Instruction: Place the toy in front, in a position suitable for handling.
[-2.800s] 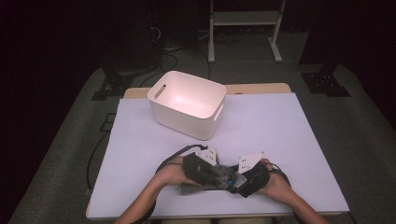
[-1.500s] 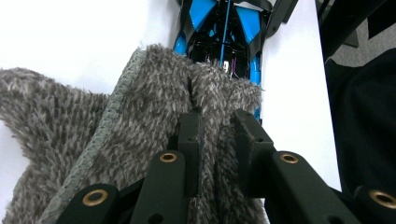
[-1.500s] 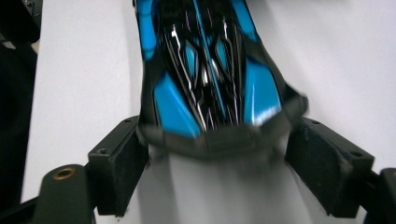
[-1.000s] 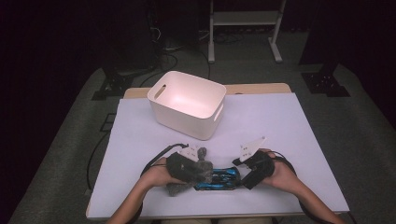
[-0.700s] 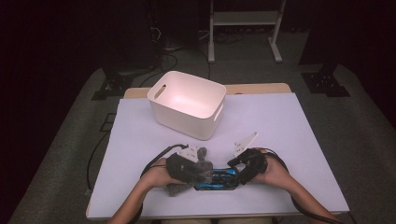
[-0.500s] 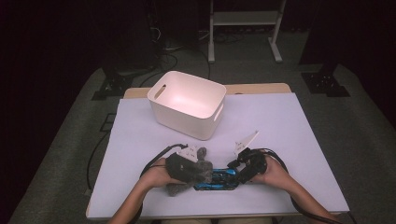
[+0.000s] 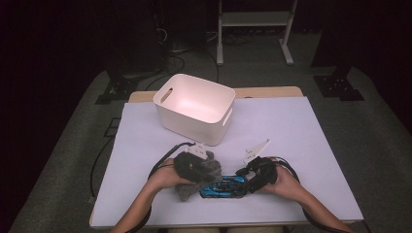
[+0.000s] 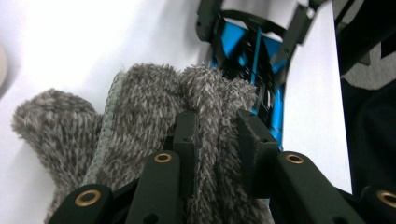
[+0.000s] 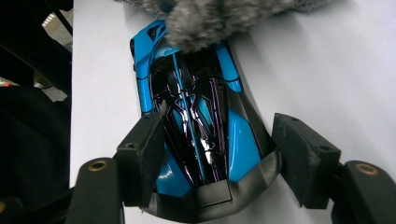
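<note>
Both grippers sit near the table's (image 7: 316,145) front edge in the high view: my left gripper (image 7: 194,165) holds the fuzzy grey cloth (image 7: 187,190), my right gripper (image 7: 252,177) is at the blue toy car (image 7: 223,186). A white bin (image 7: 194,108) stands toward the back, well apart. Nothing blocks the way.

From the left gripper view, the jaws pinch a fold of cloth (image 8: 140,116), which touches the car (image 8: 254,51).

From the right gripper view, the jaws have just been closing around the car (image 9: 196,121). One pad touches it, the other has a gap. I think the grab is not done yet, and the lift is still left.
</note>
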